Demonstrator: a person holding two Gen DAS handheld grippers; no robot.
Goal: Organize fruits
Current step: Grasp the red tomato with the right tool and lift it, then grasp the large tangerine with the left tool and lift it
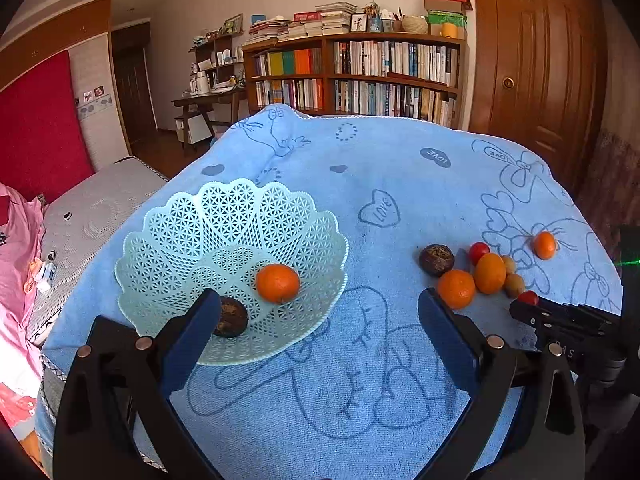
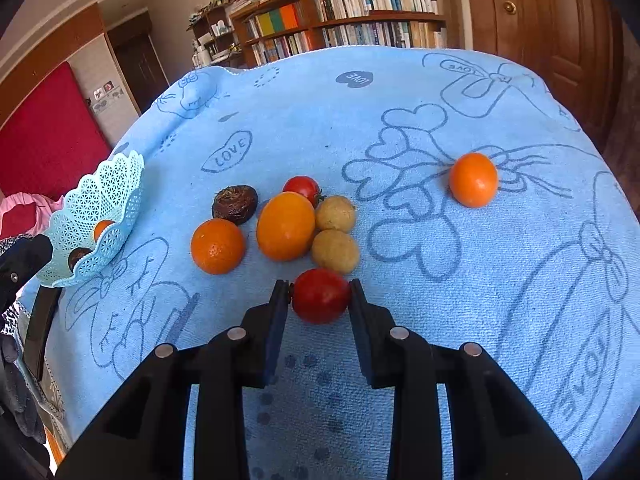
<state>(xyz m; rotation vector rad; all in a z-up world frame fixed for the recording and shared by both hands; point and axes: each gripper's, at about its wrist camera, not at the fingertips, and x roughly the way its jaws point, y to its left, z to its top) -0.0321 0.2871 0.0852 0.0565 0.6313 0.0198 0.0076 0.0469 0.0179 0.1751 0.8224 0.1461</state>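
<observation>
Red tomato (image 2: 321, 295) btwn right gripper (image 2: 320, 294) fingers (both pads touching), on towel (image 2: 400, 340)

A blue towel (image 2: 400, 92) covers what is probably a table. On it, a lattice basket (image 1: 168, 240) sits left; loose fruits (image 2: 286, 226) cluster right, one orange (image 2: 473, 179) apart, farther right.

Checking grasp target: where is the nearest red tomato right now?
In the right wrist view, the red tomato sits on the blue towel between the right gripper's fingers, just below two tan fruits.
</observation>
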